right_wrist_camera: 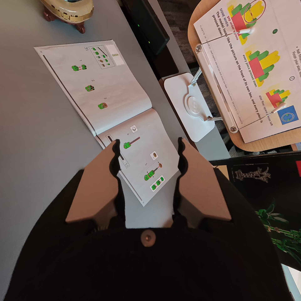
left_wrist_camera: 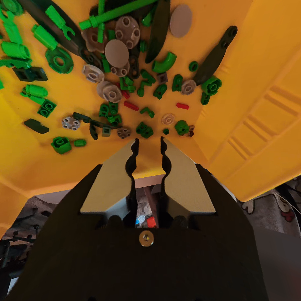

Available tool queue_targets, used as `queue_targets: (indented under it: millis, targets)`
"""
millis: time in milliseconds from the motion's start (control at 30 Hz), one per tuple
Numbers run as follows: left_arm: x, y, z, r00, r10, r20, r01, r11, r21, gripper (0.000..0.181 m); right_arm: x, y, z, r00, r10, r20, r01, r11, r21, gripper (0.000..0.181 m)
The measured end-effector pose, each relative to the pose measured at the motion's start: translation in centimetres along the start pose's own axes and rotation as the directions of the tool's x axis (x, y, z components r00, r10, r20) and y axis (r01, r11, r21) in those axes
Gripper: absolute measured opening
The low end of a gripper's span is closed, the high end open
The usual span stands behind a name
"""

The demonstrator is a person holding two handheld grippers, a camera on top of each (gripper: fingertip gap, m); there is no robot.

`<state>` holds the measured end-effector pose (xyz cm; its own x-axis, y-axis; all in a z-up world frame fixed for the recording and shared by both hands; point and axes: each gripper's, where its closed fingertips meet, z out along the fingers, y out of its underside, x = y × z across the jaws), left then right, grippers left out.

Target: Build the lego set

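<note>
In the left wrist view, my left gripper (left_wrist_camera: 149, 138) is open and empty. It hovers over the near part of a yellow tray (left_wrist_camera: 40, 162) full of loose lego pieces. A small green round piece (left_wrist_camera: 144, 130) lies just beyond its fingertips, with a tiny green stud (left_wrist_camera: 165, 131) and a green knob (left_wrist_camera: 182, 127) to the right. Red pins (left_wrist_camera: 131, 105), grey round plates (left_wrist_camera: 112, 94) and dark green leaf blades (left_wrist_camera: 210, 65) lie farther off. In the right wrist view, my right gripper (right_wrist_camera: 148, 140) is open and empty above an open instruction booklet (right_wrist_camera: 101, 91) on the grey table (right_wrist_camera: 32, 146).
The tray's ribbed wall (left_wrist_camera: 260, 122) rises at the right. A wooden stand with a printed sheet (right_wrist_camera: 244, 73) sits on a white base (right_wrist_camera: 187, 105) at the right. A tan model on dark red feet (right_wrist_camera: 68, 13) stands at the far left. A black box (right_wrist_camera: 268, 211) lies at the right. Tip to tip, the grippers are about 50 cm apart.
</note>
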<state>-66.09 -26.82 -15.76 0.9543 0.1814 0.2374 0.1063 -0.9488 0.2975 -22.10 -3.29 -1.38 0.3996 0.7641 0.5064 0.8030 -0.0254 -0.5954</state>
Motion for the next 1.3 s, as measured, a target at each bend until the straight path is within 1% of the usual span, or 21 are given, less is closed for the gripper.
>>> queue_targets:
  millis: [100,267,400,600,733,867,967,1133,1300]
  targets:
    - [-0.1,0.1,0.3,1.0,-0.018,-0.006,0.018,1.0,-0.025,0.025,0.1,0.2,0.1,1.0,-0.002,-0.002,0.002,1.0,-0.01,0.072]
    - [-0.3,-0.3,0.2,1.0,-0.024,0.001,0.024,1.0,-0.018,0.025,0.1,0.4,0.2,1.0,-0.007,-0.003,0.007,1.0,-0.016,0.072]
    - [-0.3,-0.2,0.5,0.999,-0.046,-0.006,0.046,0.998,-0.041,0.031,0.2,0.5,0.1,1.0,-0.008,-0.008,0.008,1.0,-0.022,0.072]
    - [-0.7,-0.2,0.6,0.995,-0.086,0.044,0.089,0.995,-0.052,0.022,0.3,0.3,-0.3,1.0,-0.018,-0.011,0.018,1.0,-0.018,0.072]
    - [-0.8,-0.3,0.7,0.991,-0.107,0.081,0.112,0.992,-0.066,0.022,0.5,0.3,-0.6,1.0,-0.02,-0.019,0.02,1.0,-0.018,0.072]
    - [-0.8,-0.3,0.8,0.987,-0.091,0.133,0.103,0.991,-0.088,0.023,0.9,0.3,-1.1,0.999,-0.019,-0.031,0.019,1.0,-0.012,0.072]
    - [-1.0,-0.2,0.8,0.984,-0.073,0.164,0.091,0.991,-0.102,0.019,1.2,0.3,-1.4,0.999,-0.014,-0.042,0.013,1.0,-0.006,0.072]
    - [-1.0,-0.2,0.8,0.985,-0.063,0.158,0.08,0.991,-0.107,0.014,1.4,0.3,-1.6,0.999,-0.011,-0.047,0.01,1.0,-0.004,0.072]
    - [-1.0,-0.2,0.7,0.988,-0.055,0.141,0.069,0.993,-0.097,0.014,1.1,0.3,-1.4,0.999,-0.019,-0.041,0.019,1.0,-0.012,0.072]
